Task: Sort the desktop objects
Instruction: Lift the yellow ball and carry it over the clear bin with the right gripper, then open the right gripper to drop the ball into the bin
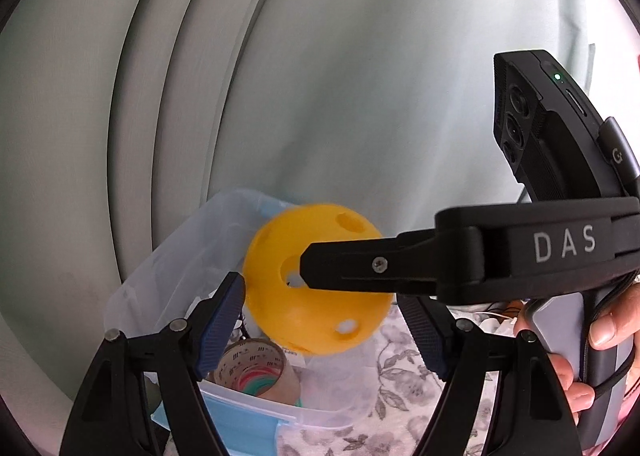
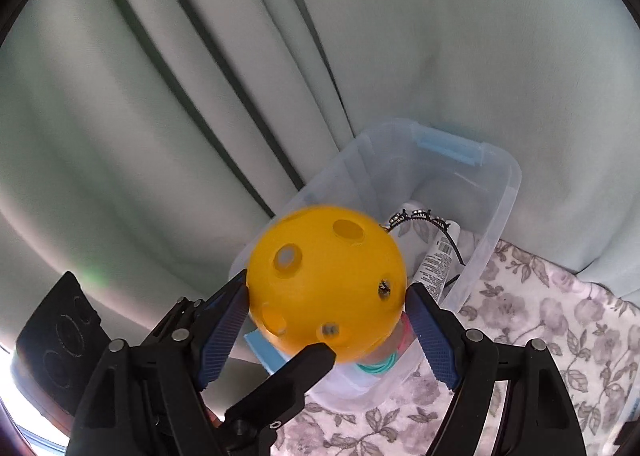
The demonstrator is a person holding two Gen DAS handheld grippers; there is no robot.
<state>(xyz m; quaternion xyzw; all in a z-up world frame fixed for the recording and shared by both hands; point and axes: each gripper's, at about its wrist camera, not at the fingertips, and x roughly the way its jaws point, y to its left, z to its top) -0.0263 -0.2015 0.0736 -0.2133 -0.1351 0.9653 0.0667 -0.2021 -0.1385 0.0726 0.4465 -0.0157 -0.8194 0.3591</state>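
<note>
ball: one yellow perforated ball (image 2: pixel 326 282), held above the near end of the bin.
bin: one clear plastic bin (image 2: pixel 496 192) with blue latch handles, on a floral cloth (image 2: pixel 560 320), in front of a pale green curtain (image 2: pixel 200 96).
bin contents: one tape roll (image 1: pixel 256 366) with coloured rings in it, one white tube (image 2: pixel 434 260), one dark beaded cord (image 2: pixel 420 214); anything else in there is hidden by the ball.
right gripper (image 2: pixel 326 320): blue pads pressed on both sides of the ball, so it's clamped wide on the ball; tilted down toward the bin.
left gripper (image 1: pixel 320 322): jaws spread wide. Left pad is at the ball's edge and the right pad sits clear of it behind the other gripper's finger. Can't tell if it actually grips. Points shallowly downward at the bin.
crossing: the two grippers meet at the ball; each one's black finger shows in the other's view.
hand (image 1: pixel 576 348): one visible, fingers wrapped around the right gripper's handle, at the right edge of the left wrist view.
</note>
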